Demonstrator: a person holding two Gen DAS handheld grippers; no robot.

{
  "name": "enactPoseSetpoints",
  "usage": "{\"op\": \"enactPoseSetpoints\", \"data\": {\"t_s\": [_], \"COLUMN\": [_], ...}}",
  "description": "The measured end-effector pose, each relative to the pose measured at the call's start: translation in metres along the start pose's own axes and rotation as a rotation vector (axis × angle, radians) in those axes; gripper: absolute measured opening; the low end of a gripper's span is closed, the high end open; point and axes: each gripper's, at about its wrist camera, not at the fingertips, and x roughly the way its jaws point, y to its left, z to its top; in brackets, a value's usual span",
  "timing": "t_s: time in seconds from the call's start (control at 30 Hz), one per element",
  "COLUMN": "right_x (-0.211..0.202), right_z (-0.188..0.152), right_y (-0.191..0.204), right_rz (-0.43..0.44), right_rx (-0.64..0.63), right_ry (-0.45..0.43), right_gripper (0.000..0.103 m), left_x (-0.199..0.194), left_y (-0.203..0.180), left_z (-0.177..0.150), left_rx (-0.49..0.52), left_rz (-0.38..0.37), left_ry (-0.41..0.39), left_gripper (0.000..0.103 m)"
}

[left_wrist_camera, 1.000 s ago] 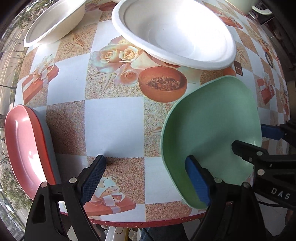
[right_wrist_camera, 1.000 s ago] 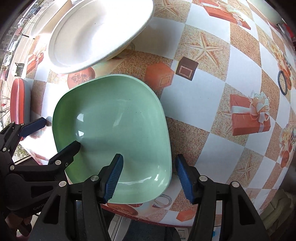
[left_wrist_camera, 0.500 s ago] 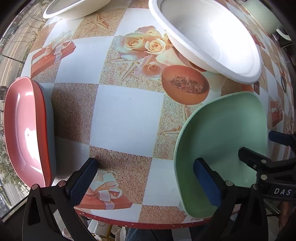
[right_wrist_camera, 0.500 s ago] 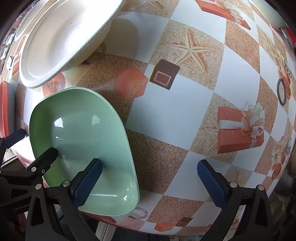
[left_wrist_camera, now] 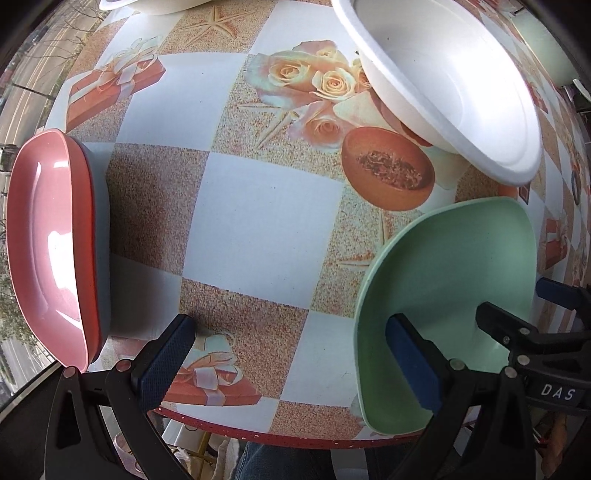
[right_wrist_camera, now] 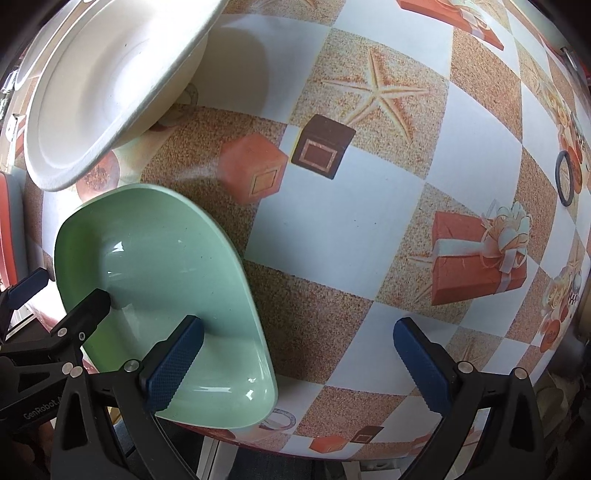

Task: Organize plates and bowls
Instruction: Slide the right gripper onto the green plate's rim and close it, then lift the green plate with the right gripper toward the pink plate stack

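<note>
A green square bowl (left_wrist_camera: 450, 280) sits at the table's near edge; it also shows in the right wrist view (right_wrist_camera: 159, 266). My left gripper (left_wrist_camera: 291, 363) is open, its right finger inside the bowl's left rim. My right gripper (right_wrist_camera: 299, 358) is open wide, its left finger over the bowl's right wall. A white oval bowl (left_wrist_camera: 443, 81) stands just behind the green one and shows in the right wrist view (right_wrist_camera: 99, 85) too. A pink plate (left_wrist_camera: 44, 243) lies stacked on another dish at the far left edge.
The table (left_wrist_camera: 266, 236) has a checkered cloth with gift boxes, roses and starfish. Another white dish (left_wrist_camera: 147, 5) shows at the top. A green dish (left_wrist_camera: 543, 48) sits at the far right back. The table's front edge runs just under both grippers.
My right gripper has opened wide, let go of the green bowl's rim and shifted right. My left gripper has stayed open and moved a little left, toward the pink plate.
</note>
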Motion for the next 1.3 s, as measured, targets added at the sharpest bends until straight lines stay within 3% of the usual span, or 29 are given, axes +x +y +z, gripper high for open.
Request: {"op": "enactPoseSetpoints", "data": {"t_s": [0.1, 0.33, 0.37, 0.4, 0.73, 0.9, 1.3], "right_x": [-0.005, -0.013, -0.012, -0.009, -0.005, 0.003, -0.026], "right_z": [-0.001, 0.000, 0.000, 0.001, -0.003, -0.008, -0.004], "right_y": [0.010, 0.035, 0.036, 0.037, 0.053, 0.072, 0.093], "right_rz": [-0.007, 0.023, 0.042, 0.078, 0.096, 0.102, 0.119], "right_rx": [-0.048, -0.142, -0.140, -0.125, -0.099, -0.118, -0.127], "right_ry": [-0.018, -0.024, -0.010, 0.014, 0.080, 0.094, 0.052], "right_gripper": [0.088, 0.034, 0.023, 0.018, 0.018, 0.018, 0.018], "left_x": [-0.001, -0.010, -0.012, -0.015, -0.022, -0.023, -0.064], "left_y": [-0.001, -0.021, -0.024, -0.029, -0.019, -0.011, 0.003], "left_z": [-0.008, -0.010, -0.010, -0.011, -0.020, -0.002, -0.005], "left_rx": [0.013, 0.124, 0.149, 0.178, 0.215, 0.212, 0.162], "left_rz": [-0.001, 0.002, -0.003, -0.004, -0.025, -0.014, -0.019], "left_ry": [0.036, 0.025, 0.017, 0.008, 0.020, -0.010, -0.053], "left_gripper": [0.097, 0.079, 0.073, 0.059, 0.057, 0.057, 0.057]}}
